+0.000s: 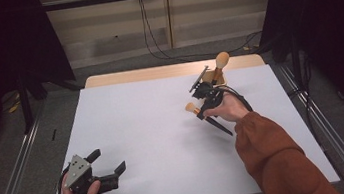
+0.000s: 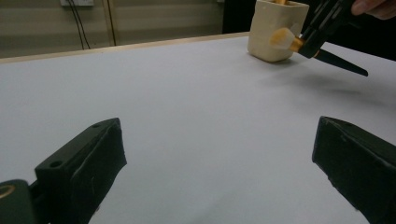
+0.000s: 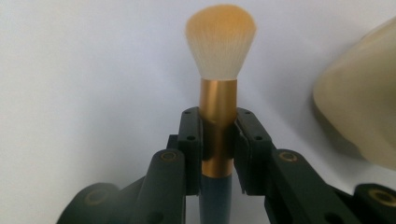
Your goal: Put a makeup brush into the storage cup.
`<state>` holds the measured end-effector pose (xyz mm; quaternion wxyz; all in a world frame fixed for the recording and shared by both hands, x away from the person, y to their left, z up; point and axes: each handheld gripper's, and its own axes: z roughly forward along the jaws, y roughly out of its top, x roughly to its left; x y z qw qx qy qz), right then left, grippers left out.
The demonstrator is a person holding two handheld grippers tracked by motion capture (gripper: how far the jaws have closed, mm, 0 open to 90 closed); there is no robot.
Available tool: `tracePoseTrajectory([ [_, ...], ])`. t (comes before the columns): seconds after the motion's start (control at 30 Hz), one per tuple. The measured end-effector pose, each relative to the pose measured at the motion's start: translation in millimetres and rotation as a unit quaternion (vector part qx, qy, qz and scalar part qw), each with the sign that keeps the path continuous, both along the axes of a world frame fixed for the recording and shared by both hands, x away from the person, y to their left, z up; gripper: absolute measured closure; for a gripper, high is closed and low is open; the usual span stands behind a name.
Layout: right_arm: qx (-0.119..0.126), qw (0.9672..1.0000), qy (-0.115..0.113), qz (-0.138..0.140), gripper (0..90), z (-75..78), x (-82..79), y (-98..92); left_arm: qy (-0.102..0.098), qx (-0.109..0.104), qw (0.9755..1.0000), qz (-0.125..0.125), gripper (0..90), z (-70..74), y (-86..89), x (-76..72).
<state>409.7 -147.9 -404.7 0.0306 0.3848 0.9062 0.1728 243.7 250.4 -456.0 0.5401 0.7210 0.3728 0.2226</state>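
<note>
Left gripper [image 1: 105, 169] idle at near left of white table [image 1: 154, 129], jaws spread wide, nothing between. Right gripper [image 1: 204, 104] at far right, pads pinching makeup brush [image 3: 219, 88] by its smooth gold ferrule; soft domed bristles, dark tapered handle. Transfer step judged under way. Next: upending into cream holder cup [image 1: 219, 77] just beyond, beside standing brush [image 1: 221, 61].

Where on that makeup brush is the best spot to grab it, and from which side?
On the gold metal collar of the makeup brush, from the two sides, across its length. That band is round, rigid and narrow enough for the jaws, unlike the soft bristles. The right gripper clamps it exactly there.
</note>
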Motion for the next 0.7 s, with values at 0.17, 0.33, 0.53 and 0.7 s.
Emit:
tracePoseTrajectory([
  [0.17,0.03,0.9989,-0.034,-0.012,74.6,9.1,-2.5,-8.4,0.0,0.001,1.0,0.001,2.4,0.0,0.7,-0.1],
  [0.33,0.063,0.9961,-0.062,-0.009,74.6,15.5,-6.3,-11.4,0.0,0.0,1.0,0.001,2.4,0.0,0.3,0.0],
  [0.53,0.103,0.9908,-0.088,-0.01,74.6,15.6,-12.1,-16.8,-0.001,0.003,1.0,0.001,2.4,0.1,0.9,0.1],
  [0.7,0.136,0.9844,-0.109,-0.02,74.6,13.7,-15.0,-23.8,-0.001,0.003,1.0,0.002,2.4,0.0,0.5,-0.1],
])
